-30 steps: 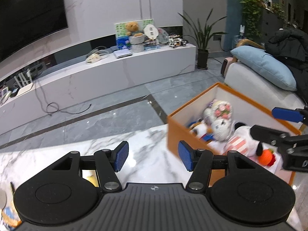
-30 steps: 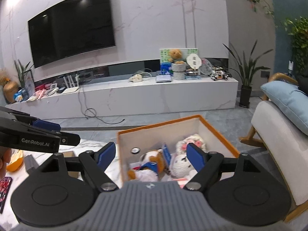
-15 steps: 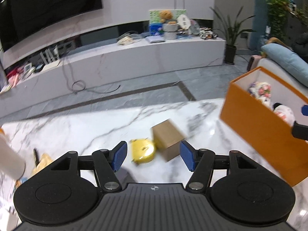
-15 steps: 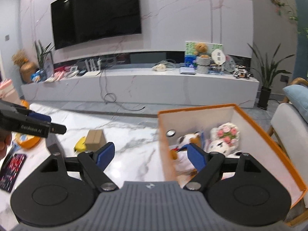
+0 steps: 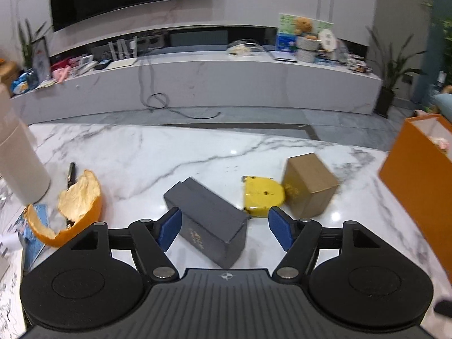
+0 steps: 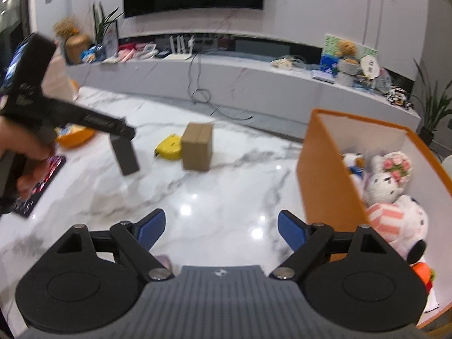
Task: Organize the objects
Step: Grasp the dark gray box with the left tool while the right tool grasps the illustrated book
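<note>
A dark grey box (image 5: 209, 217) lies on the marble table (image 5: 141, 152), just ahead of and between the fingers of my open left gripper (image 5: 225, 228), untouched. It also shows in the right wrist view (image 6: 125, 155). Beside it lie a yellow tape measure (image 5: 261, 196) and a brown cardboard box (image 5: 309, 188). The orange bin (image 6: 319, 169) at the right holds several plush toys (image 6: 387, 180). My right gripper (image 6: 221, 227) is open and empty over bare table left of the bin. The left gripper (image 6: 84, 118) hangs above the grey box in the right wrist view.
An orange peel (image 5: 76, 206) and a pen (image 5: 70, 171) lie at the left, next to a beige cylinder (image 5: 17, 158). A phone (image 6: 42, 180) lies at the table's left edge. A TV bench (image 5: 197, 82) stands beyond the table.
My left gripper swung left from the orange bin to the grey box. My right gripper turned left too, so the bin has moved to the right of its view.
</note>
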